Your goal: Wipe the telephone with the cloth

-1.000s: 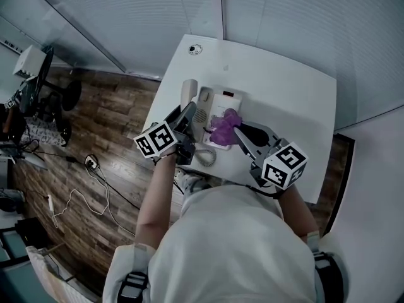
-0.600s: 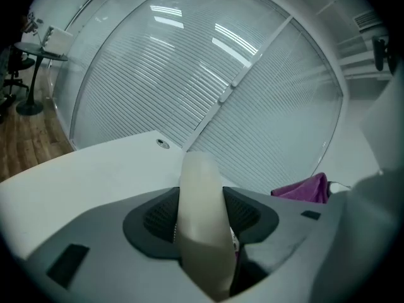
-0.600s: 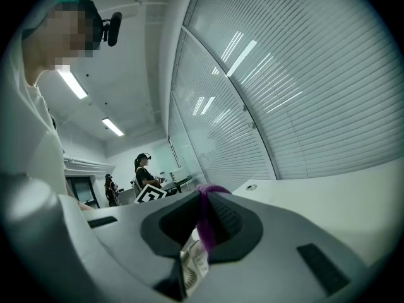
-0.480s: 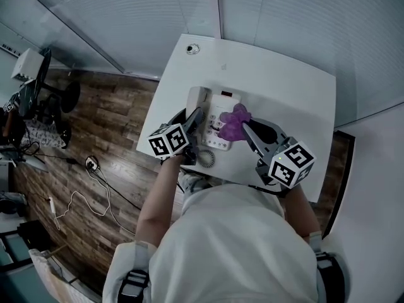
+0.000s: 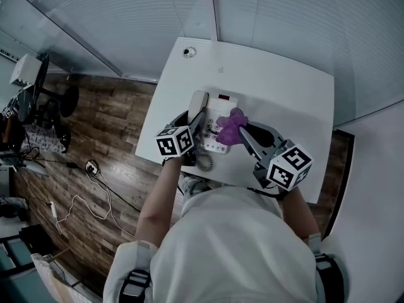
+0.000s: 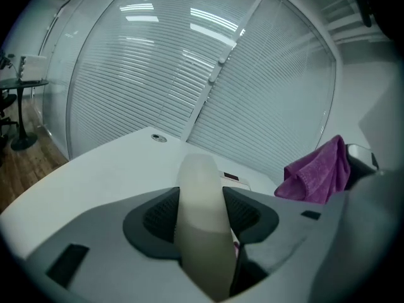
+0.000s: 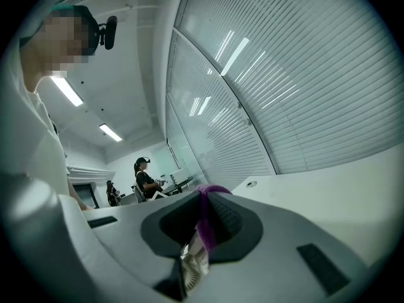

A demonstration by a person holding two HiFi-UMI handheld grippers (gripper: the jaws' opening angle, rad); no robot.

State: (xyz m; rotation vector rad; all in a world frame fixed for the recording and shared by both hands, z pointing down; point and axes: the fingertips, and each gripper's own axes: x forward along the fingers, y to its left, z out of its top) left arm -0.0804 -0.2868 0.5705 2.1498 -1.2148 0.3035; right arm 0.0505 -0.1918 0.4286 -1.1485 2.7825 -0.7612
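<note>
A white telephone (image 5: 218,115) stands near the front left of the white table (image 5: 284,93). Its cream handset (image 5: 197,104) lies along the phone's left side, and my left gripper (image 5: 196,120) is shut on it. The left gripper view shows the handset (image 6: 201,213) upright between both pads, with the phone's base (image 6: 232,178) just behind. My right gripper (image 5: 243,131) is shut on a purple cloth (image 5: 230,124), which rests bunched on the phone's right half. In the right gripper view, a thin fold of the cloth (image 7: 205,223) is pinched between the pads.
The coiled cord (image 5: 204,163) lies at the table's front edge. A round cable hole (image 5: 185,52) sits in the far left corner. Glass walls with blinds close the back. Wooden floor drops off to the left. People sit far off (image 7: 144,177).
My left gripper has come down and moved right with the handset, from beside the phone onto its left side. The right gripper and cloth have barely shifted.
</note>
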